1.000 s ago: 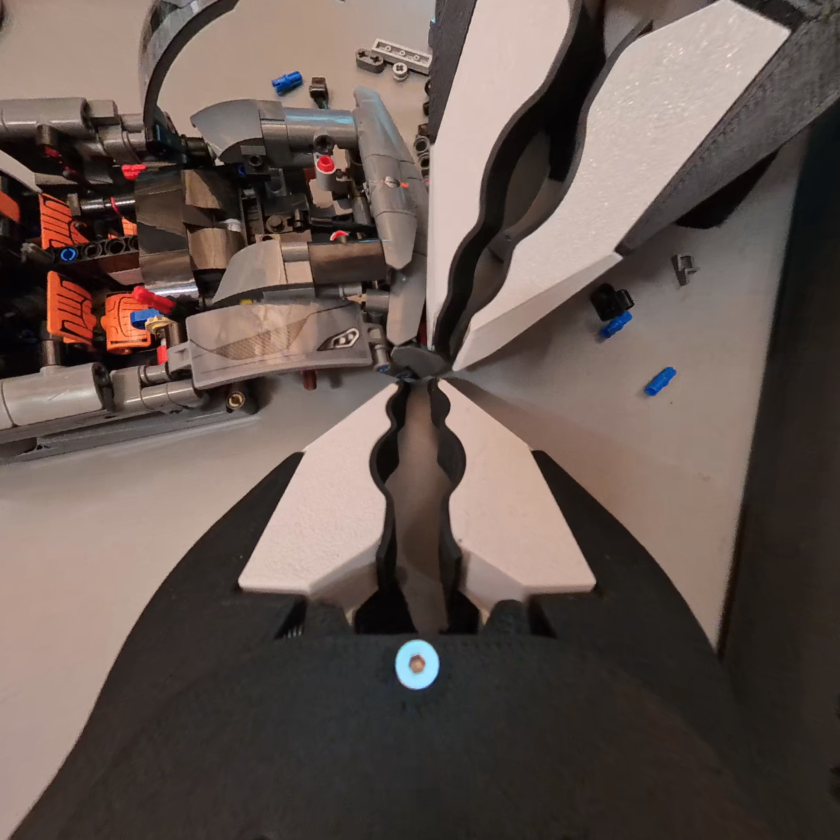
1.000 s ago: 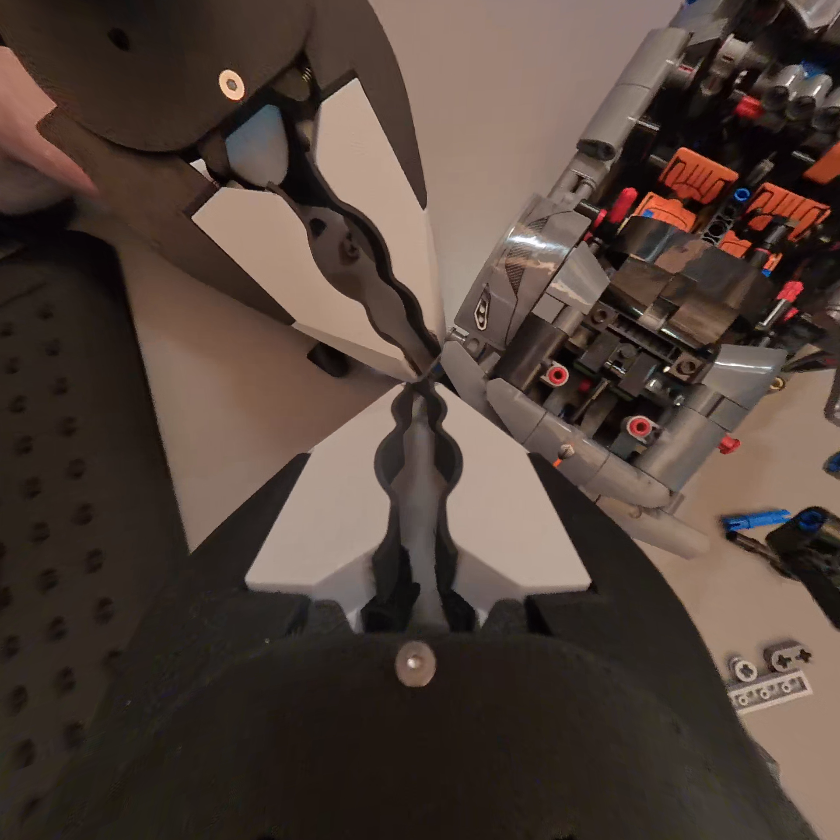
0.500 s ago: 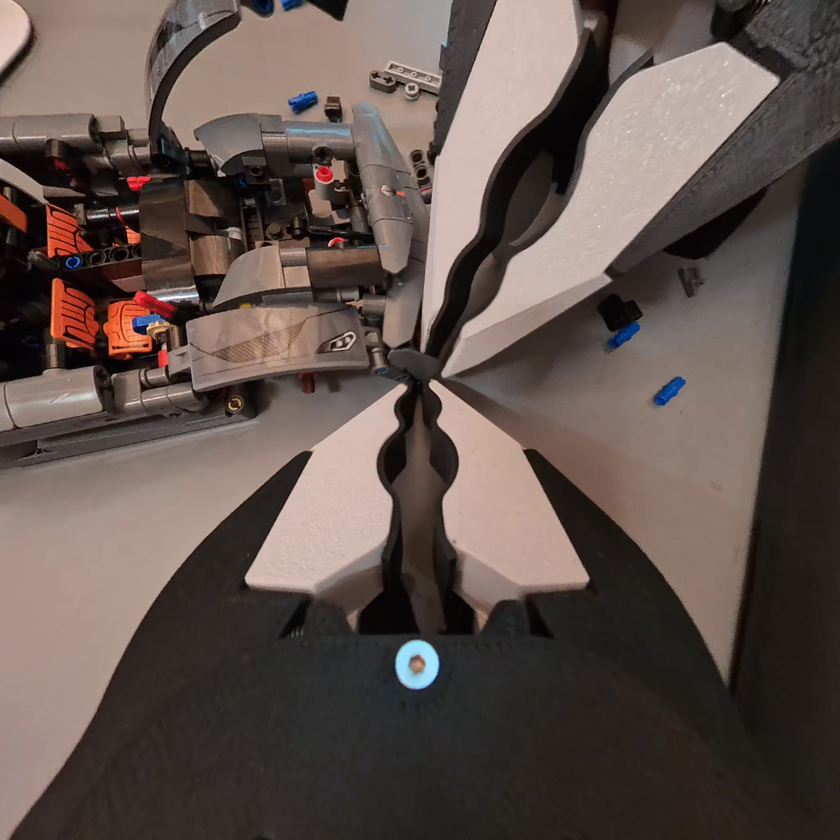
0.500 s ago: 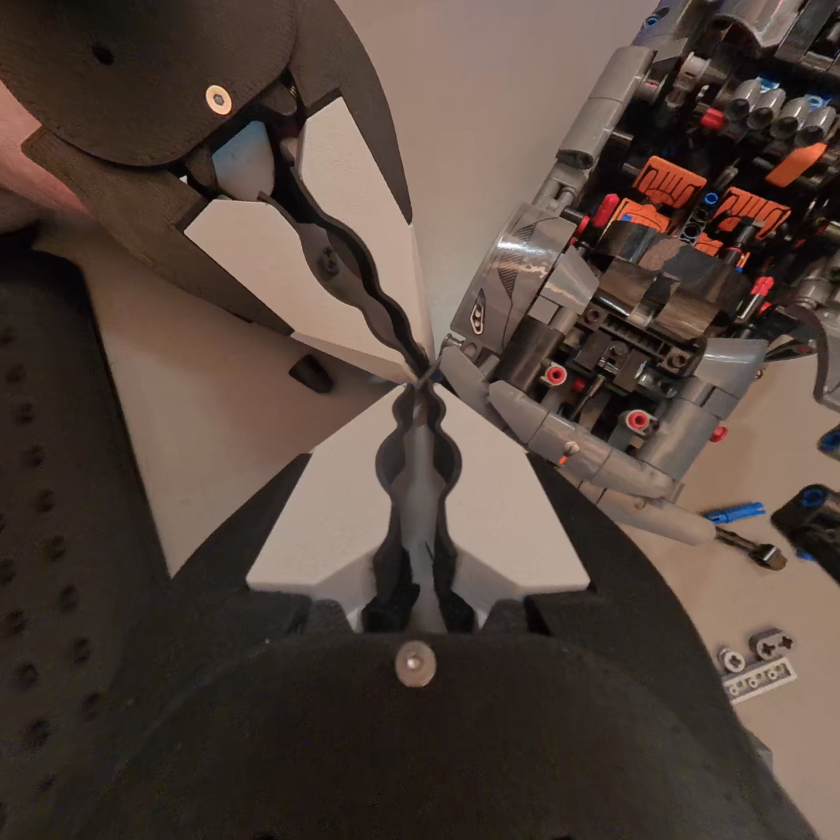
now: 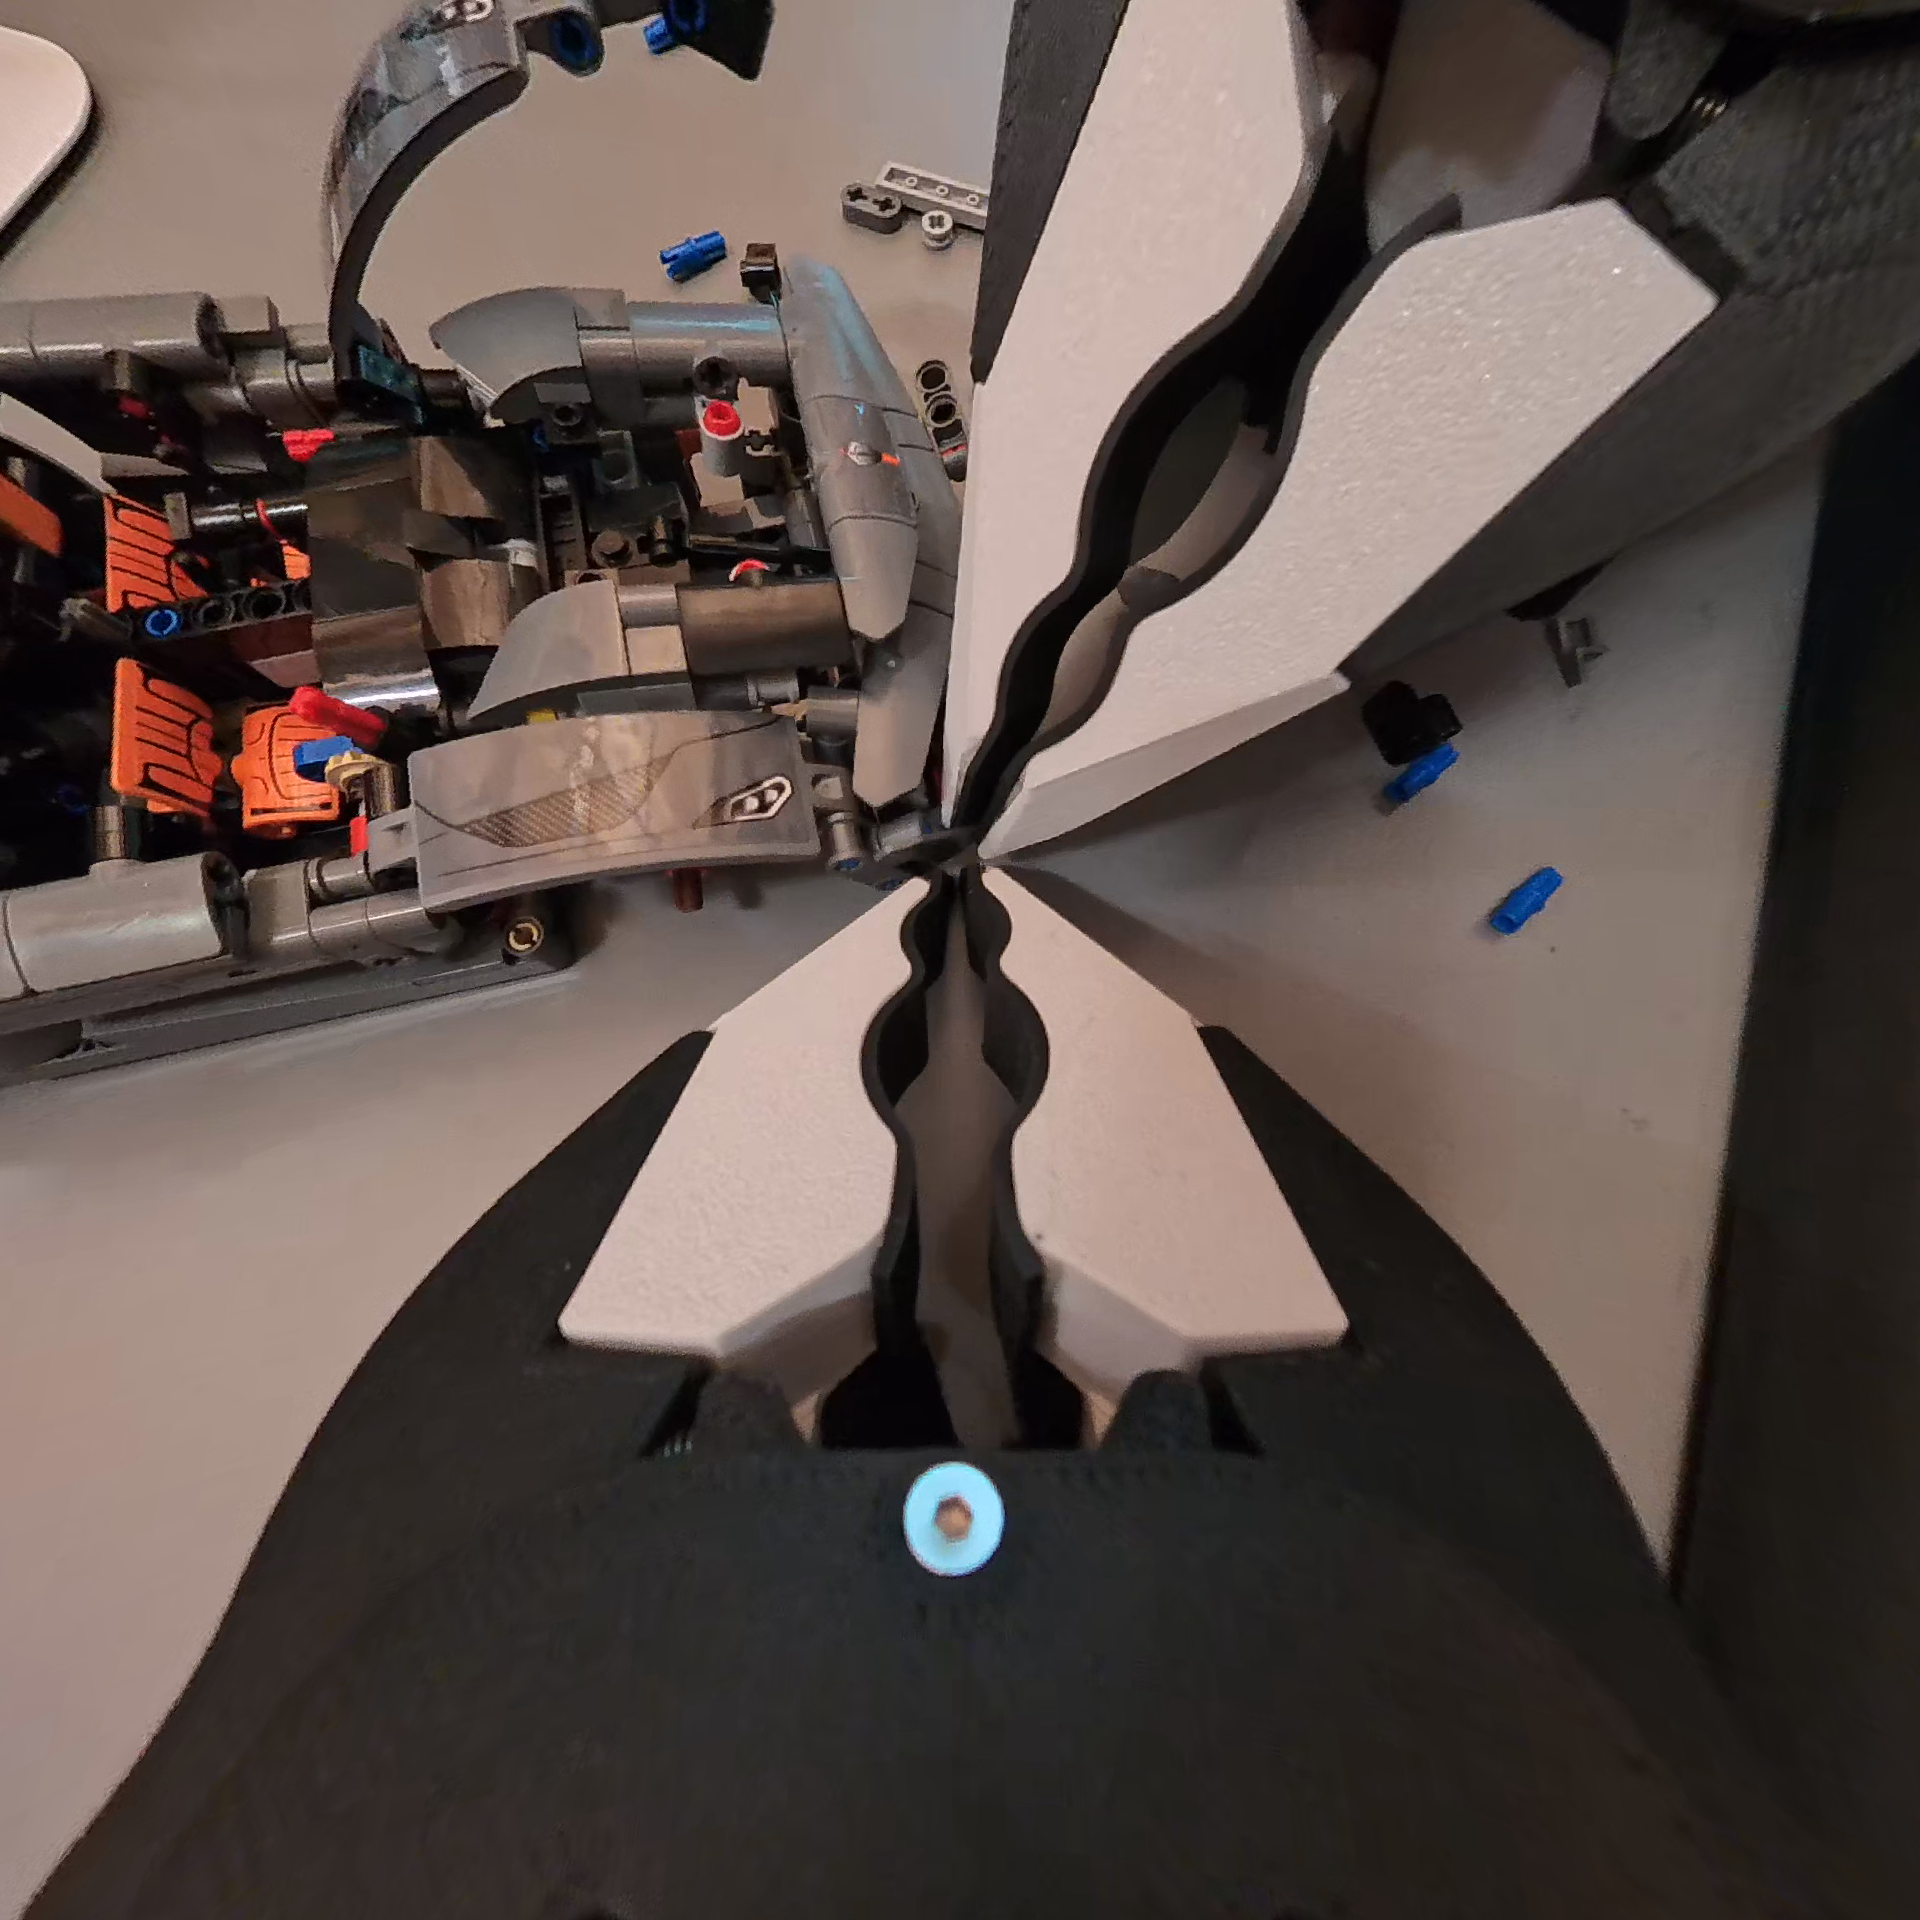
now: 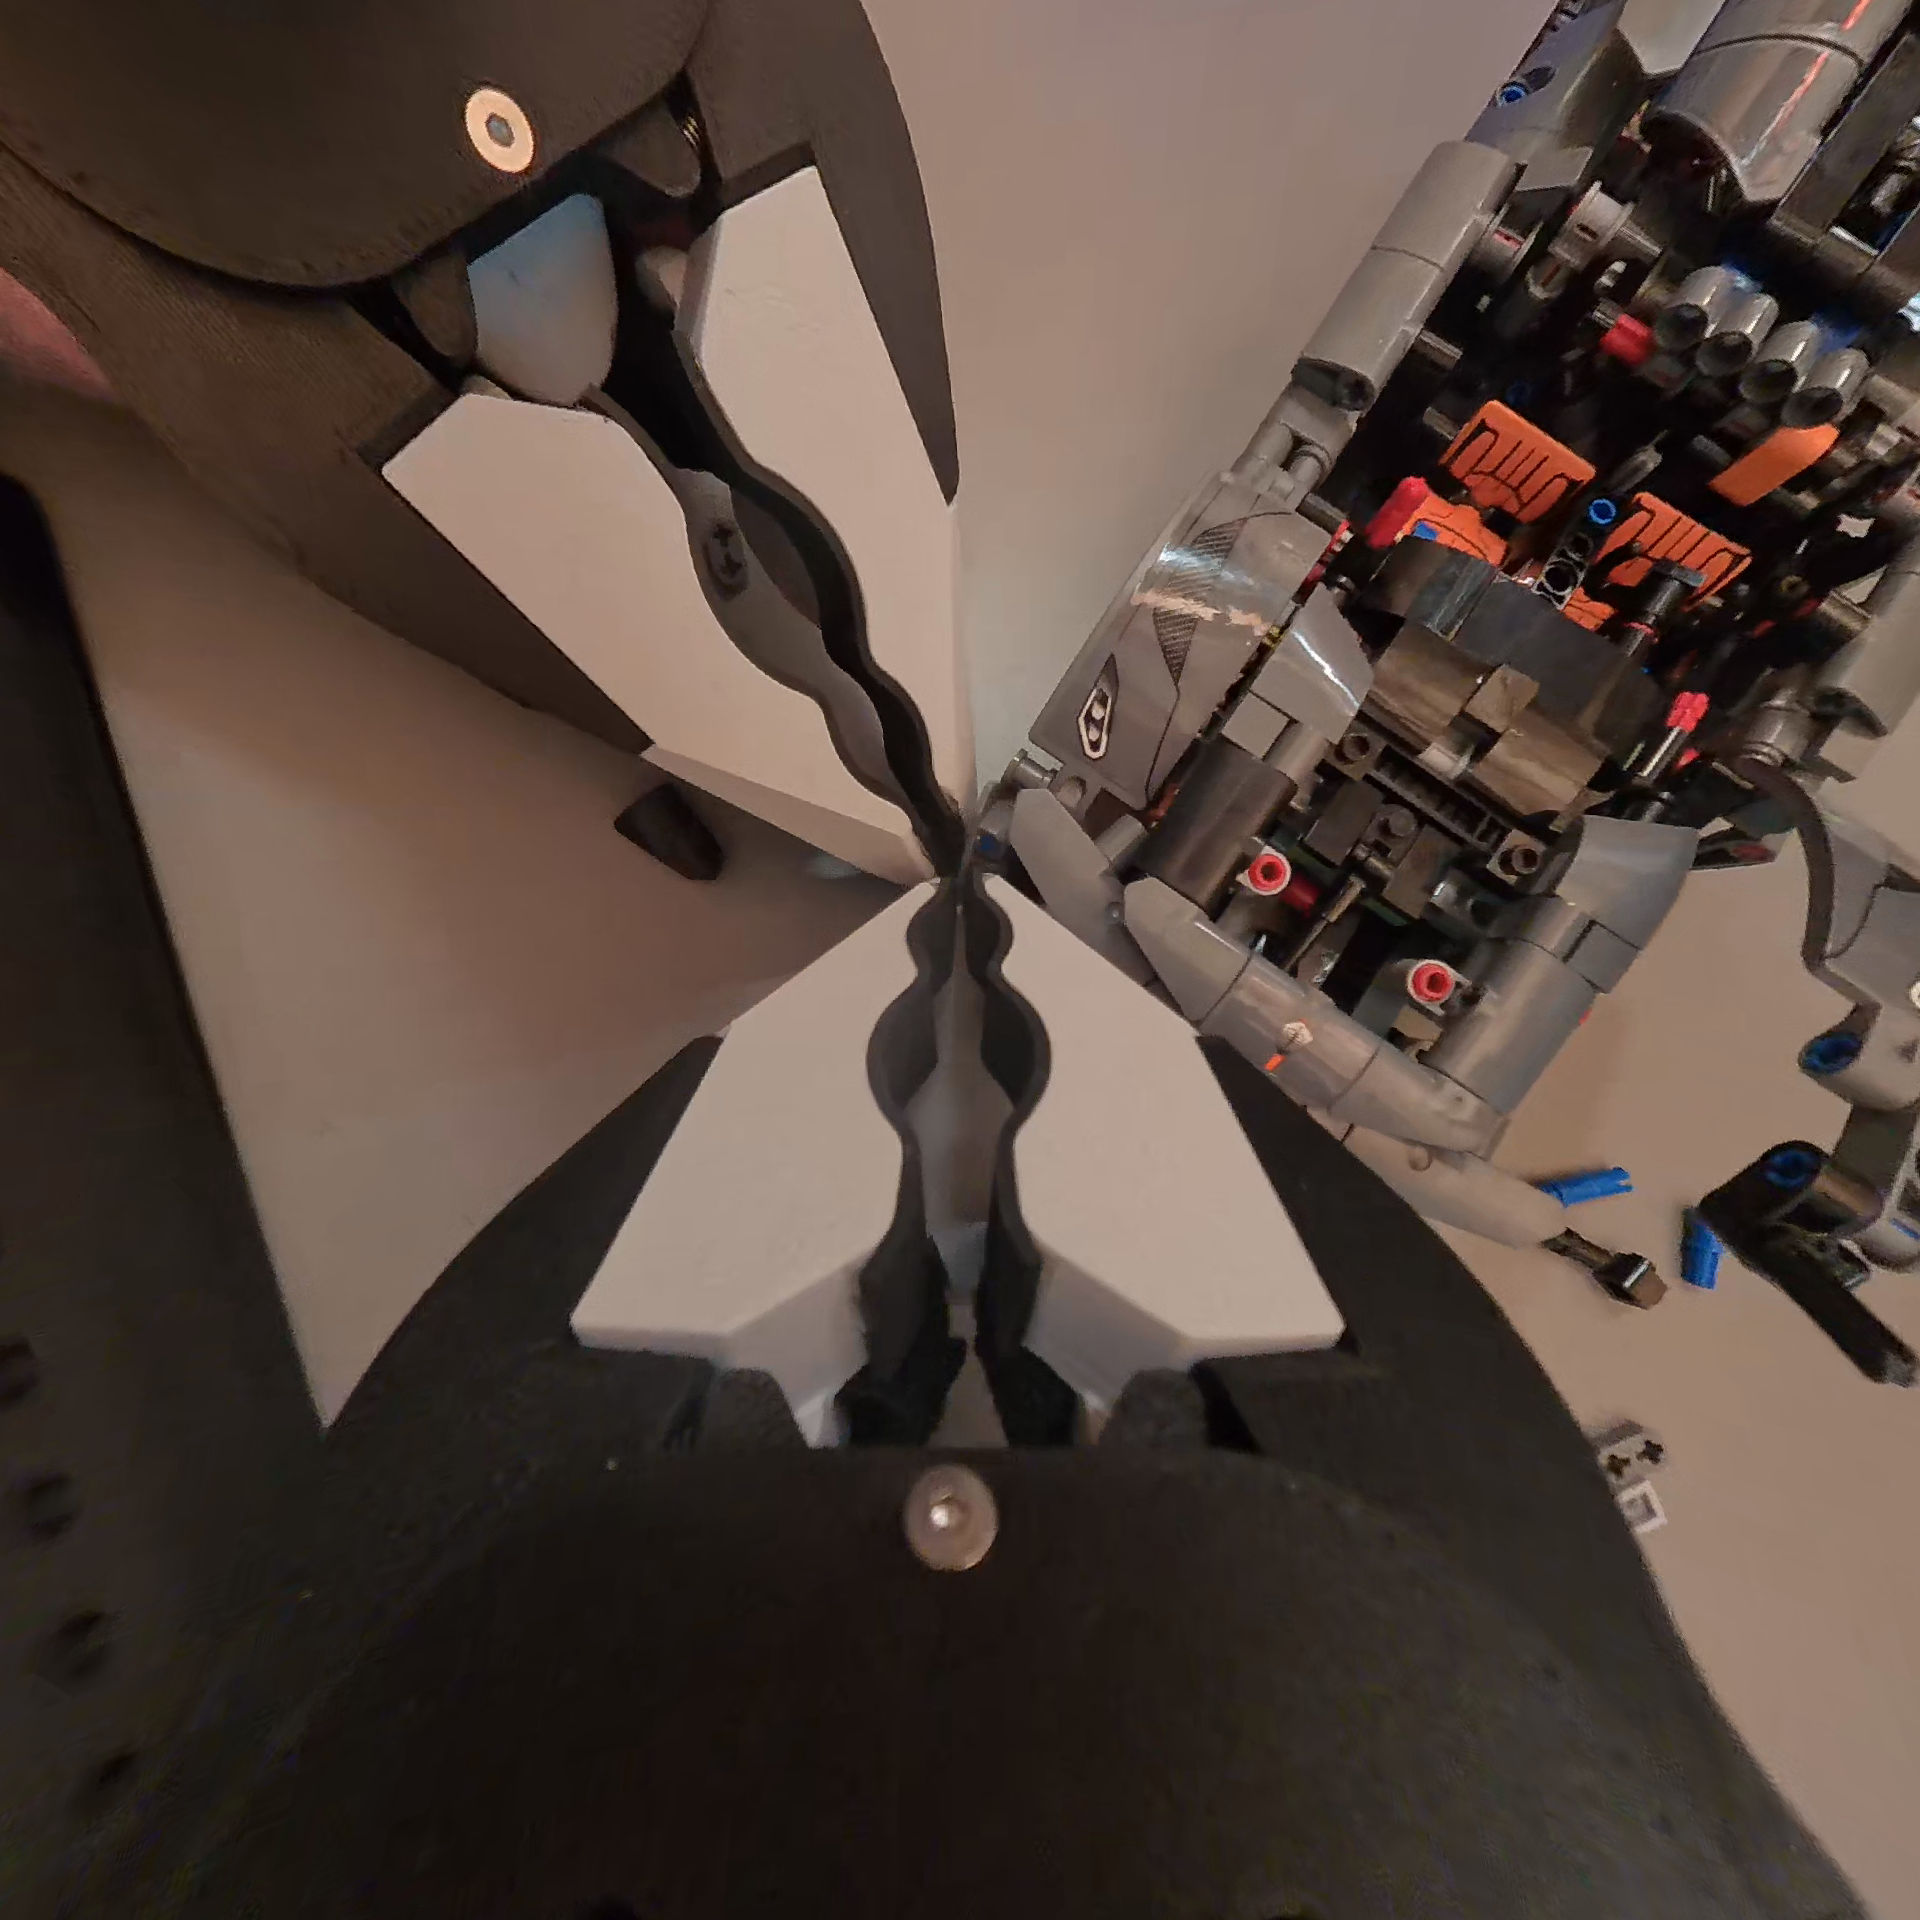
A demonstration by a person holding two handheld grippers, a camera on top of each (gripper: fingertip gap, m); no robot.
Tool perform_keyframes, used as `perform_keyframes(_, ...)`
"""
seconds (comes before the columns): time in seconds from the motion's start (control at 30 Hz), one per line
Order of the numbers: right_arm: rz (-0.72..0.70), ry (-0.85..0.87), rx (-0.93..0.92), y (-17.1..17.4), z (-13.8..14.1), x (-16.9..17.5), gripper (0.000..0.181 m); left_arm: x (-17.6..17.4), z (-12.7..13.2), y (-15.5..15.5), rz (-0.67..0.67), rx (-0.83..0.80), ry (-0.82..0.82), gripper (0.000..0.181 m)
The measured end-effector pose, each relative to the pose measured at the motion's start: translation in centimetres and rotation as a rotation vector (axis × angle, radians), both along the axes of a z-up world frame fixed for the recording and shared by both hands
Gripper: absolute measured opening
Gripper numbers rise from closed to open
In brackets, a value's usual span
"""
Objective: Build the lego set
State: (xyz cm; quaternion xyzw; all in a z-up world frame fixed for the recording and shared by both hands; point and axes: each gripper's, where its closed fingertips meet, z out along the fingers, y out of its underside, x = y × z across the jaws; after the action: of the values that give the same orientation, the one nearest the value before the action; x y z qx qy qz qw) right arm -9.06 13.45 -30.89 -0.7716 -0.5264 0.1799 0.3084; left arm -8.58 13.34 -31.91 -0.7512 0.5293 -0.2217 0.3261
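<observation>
A large grey, black and orange lego car model point(image 5: 623, 644) lies on the pale table; it also shows in the right wrist view point(image 6: 1455, 790). My left gripper point(image 5: 951, 878) and my right gripper point(image 6: 958, 888) meet tip to tip at the model's near corner. Both are shut, pinching a small dark grey piece point(image 5: 909, 844) that sits against that corner. The right gripper's fingers point(image 5: 1143, 343) come in from the top right in the left wrist view. The left gripper's fingers point(image 6: 582, 561) come in from the upper left in the right wrist view. The piece is mostly hidden by the tips.
Loose parts lie around: blue pins point(image 5: 1524, 899) point(image 5: 1418, 774), a black connector point(image 5: 1408, 717), a grey beam point(image 5: 914, 197), a curved black panel point(image 5: 416, 135), a blue pin point(image 6: 1584, 1184). A black perforated mat point(image 6: 94, 1143) lies beside the grippers. My left and right fingertips are right by each other.
Both grippers stay shut tip to tip at the model's corner. The views have drawn back and tilted a little, so more of the table beyond the model shows.
</observation>
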Motion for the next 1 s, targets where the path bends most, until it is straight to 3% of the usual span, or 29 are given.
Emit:
perform_keyframes(0.2, 0.000, 0.025, -0.026, 0.0, 0.1, -0.1, 0.000, -0.1, 0.3, 0.0, -0.005, 0.029, 0.006, 0.000)
perform_keyframes(0.67, -0.009, 0.067, -0.110, -0.2, 0.0, -0.5, 0.000, -1.0, 1.0, 0.5, -0.044, 0.327, 0.239, 0.000)
perform_keyframes(0.77, -0.013, 0.072, -0.116, -0.2, 0.0, -0.5, 0.000, -1.6, 1.4, 1.3, -0.013, 0.421, 0.305, 0.014)
perform_keyframes(1.0, -0.018, 0.078, -0.126, -0.2, 0.0, -0.4, 0.000, -1.4, 1.5, 0.7, -0.039, 0.400, 0.264, 0.007)
